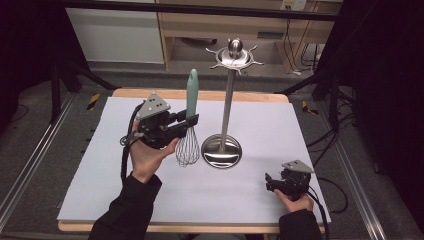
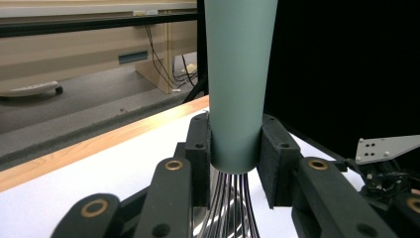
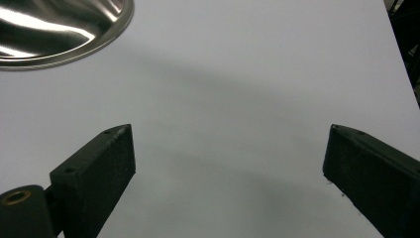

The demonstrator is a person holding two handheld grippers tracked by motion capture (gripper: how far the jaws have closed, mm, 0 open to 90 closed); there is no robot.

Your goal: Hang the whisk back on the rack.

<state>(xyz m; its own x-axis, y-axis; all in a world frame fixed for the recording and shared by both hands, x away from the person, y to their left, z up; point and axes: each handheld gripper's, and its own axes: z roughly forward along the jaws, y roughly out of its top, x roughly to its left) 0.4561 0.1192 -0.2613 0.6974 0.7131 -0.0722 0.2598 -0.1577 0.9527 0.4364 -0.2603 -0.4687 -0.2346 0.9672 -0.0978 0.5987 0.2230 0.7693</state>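
Gripping one whisk (image 1: 188, 131), left claw (image 1: 190, 120), one stand (image 1: 226, 102)

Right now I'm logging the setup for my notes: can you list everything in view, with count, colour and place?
whisk: one, teal handle, silver wires, held upright at the table's middle, wires downward, just left of the stand's base.
utensil stand: one, shiny steel, round base on the table, pole topped by a hooked disc and knob.
table: one, white top with a wooden edge.
cabinets: pale wood, on the floor behind the table.
left tool: one, black, jaws shut on the whisk's handle just above the wires.
right tool: one, black, jaws open, low over the near right of the table, holding nothing.
hands: two, dark sleeves, one on each tool.
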